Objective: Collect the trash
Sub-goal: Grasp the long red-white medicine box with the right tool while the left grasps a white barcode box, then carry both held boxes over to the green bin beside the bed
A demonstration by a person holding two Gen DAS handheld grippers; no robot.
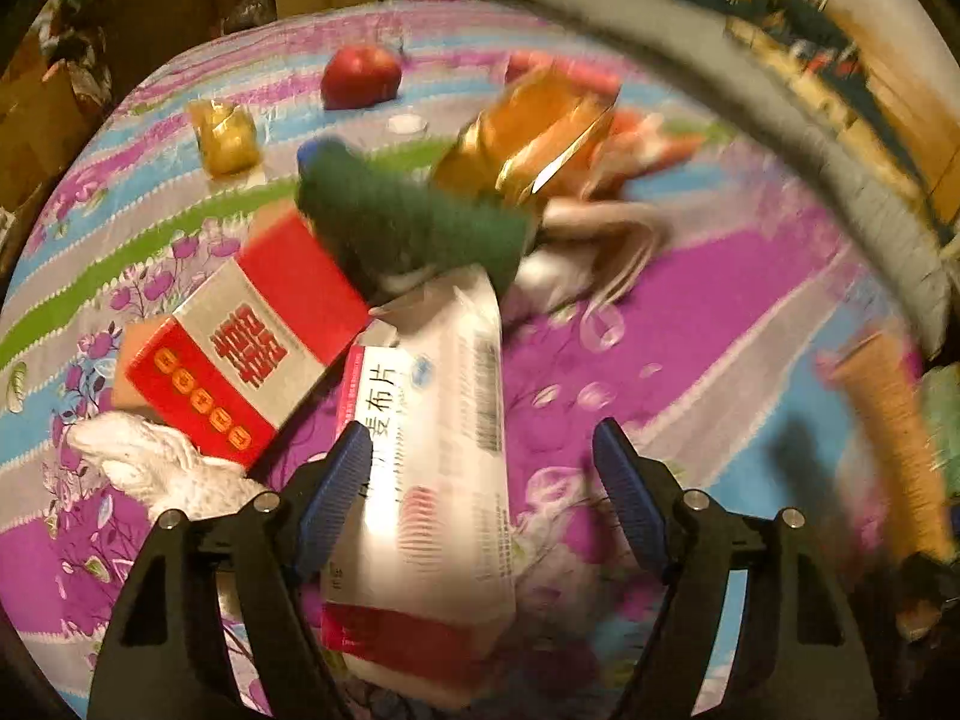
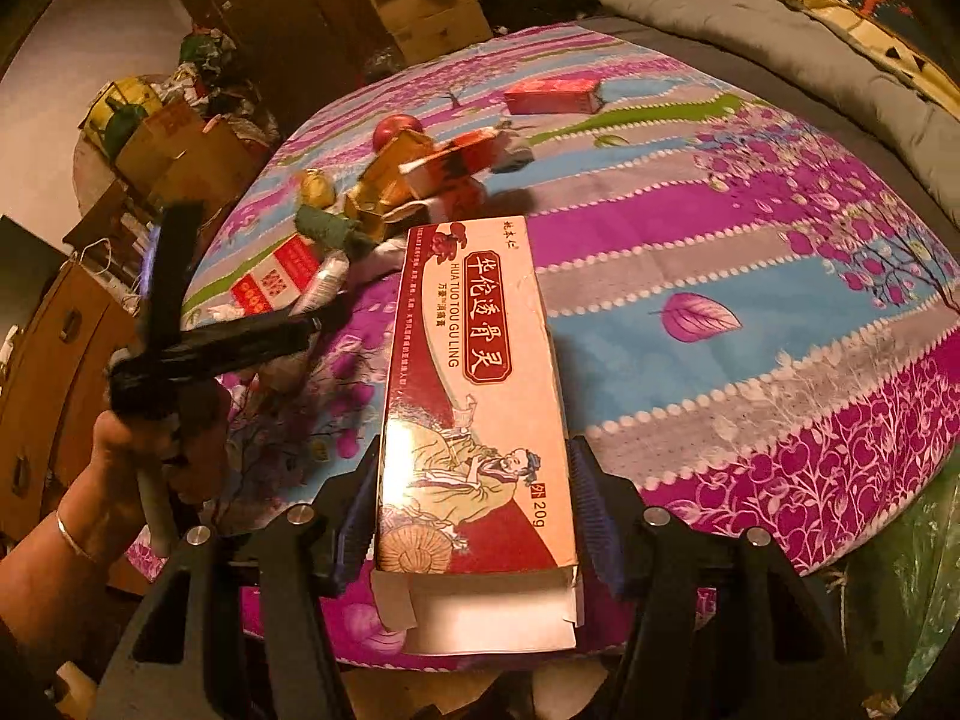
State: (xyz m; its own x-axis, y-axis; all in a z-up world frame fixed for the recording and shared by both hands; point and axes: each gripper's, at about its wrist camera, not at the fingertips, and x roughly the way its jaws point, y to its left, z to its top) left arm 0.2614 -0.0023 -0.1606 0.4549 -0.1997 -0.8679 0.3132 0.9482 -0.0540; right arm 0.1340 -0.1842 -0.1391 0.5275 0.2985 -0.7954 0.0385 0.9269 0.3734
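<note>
Cluttered bedroom, dim warm light, cardboard boxes (image 2: pixel 432 12) stacked past the far edge of a bed whose floral purple, blue and grey sheet (image 2: pixel 750 276) carries the trash. My right tongs (image 2: pixel 474 510) are clamped on a long cream-and-red ointment carton (image 2: pixel 474 396), a pad against each long side, the torn open flap toward the camera; the carton is held clear above the sheet near the bed's front edge. My left tongs (image 1: pixel 480 480) stand apart: a white pill box (image 1: pixel 444 420) lies between the pads, the left pad at or just beside its edge, the right pad clearly off it, so nothing is gripped there yet. The rest of the trash sits behind it in a loose pile: a red-and-silver box (image 1: pixel 240 360), a gold foil packet (image 1: pixel 528 138), a green fuzzy item (image 1: pixel 408 222), crumpled white tissue (image 1: pixel 156 462). A red apple (image 1: pixel 360 78) lies farther back, and I judge it no trash. Risks, in my judgement: the left view is smeared, so closing now may catch the pill box off-centre and skew or flick it; the box overlaps the red-and-silver one and may drag it; the thin ointment carton could buckle and slip out by its open end.
</note>
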